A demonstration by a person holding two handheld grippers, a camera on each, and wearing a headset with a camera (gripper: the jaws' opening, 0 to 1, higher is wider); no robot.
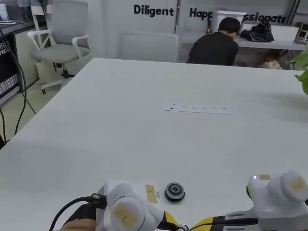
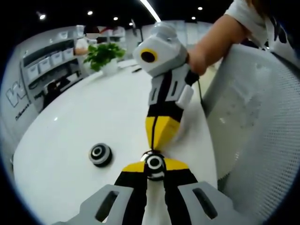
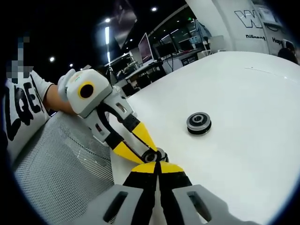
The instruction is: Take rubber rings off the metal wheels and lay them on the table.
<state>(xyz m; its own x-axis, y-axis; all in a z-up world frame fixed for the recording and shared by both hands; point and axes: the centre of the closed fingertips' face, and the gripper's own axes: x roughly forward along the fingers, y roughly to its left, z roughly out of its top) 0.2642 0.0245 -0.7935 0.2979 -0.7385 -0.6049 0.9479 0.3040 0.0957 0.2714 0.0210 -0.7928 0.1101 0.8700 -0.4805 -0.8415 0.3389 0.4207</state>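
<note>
On the white surface (image 1: 144, 139), at its near edge, the left tool (image 2: 154, 169) is clamped on one wheel (image 2: 154, 161). The right tool (image 3: 159, 165), pinched narrow, meets its rim. A second wheel (image 1: 174, 191) lies just beyond. Stripping the rubber ring (image 2: 154, 175) seems in hand; next comes a steady outward pull.

Power strip (image 1: 198, 109), office chair (image 1: 62, 43), seated person (image 1: 217, 45), black bag (image 1: 259, 32), potted plant (image 2: 104, 55)
</note>
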